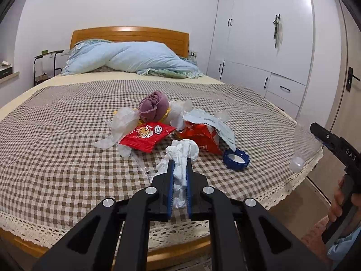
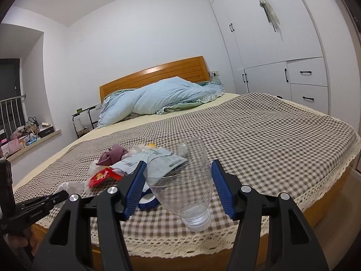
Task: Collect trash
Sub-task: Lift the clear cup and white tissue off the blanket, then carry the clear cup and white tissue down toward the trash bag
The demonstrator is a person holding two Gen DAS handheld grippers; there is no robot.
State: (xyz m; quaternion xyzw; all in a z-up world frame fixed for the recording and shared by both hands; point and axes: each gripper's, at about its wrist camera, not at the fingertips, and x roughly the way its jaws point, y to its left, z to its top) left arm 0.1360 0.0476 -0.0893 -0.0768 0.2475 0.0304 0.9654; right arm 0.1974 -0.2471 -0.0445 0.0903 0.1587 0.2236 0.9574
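While crumpled white tissue [image 1: 180, 169] sits pinched, clear ribbed plastic bottle top [image 2: 180, 180] w/ cap down

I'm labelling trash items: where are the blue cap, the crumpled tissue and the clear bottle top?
blue cap [image 1: 236, 159]: left wrist view, on its inner white disc.
crumpled tissue [image 1: 181, 155]: left wrist view, on its bunched upper part.
clear bottle top [image 2: 182, 180]: right wrist view, on its transparent wall.

I see a crumpled pale blue quilt [image 1: 140, 58] against the orange wooden headboard [image 1: 128, 35], beside tall white wardrobe doors [image 1: 266, 33]
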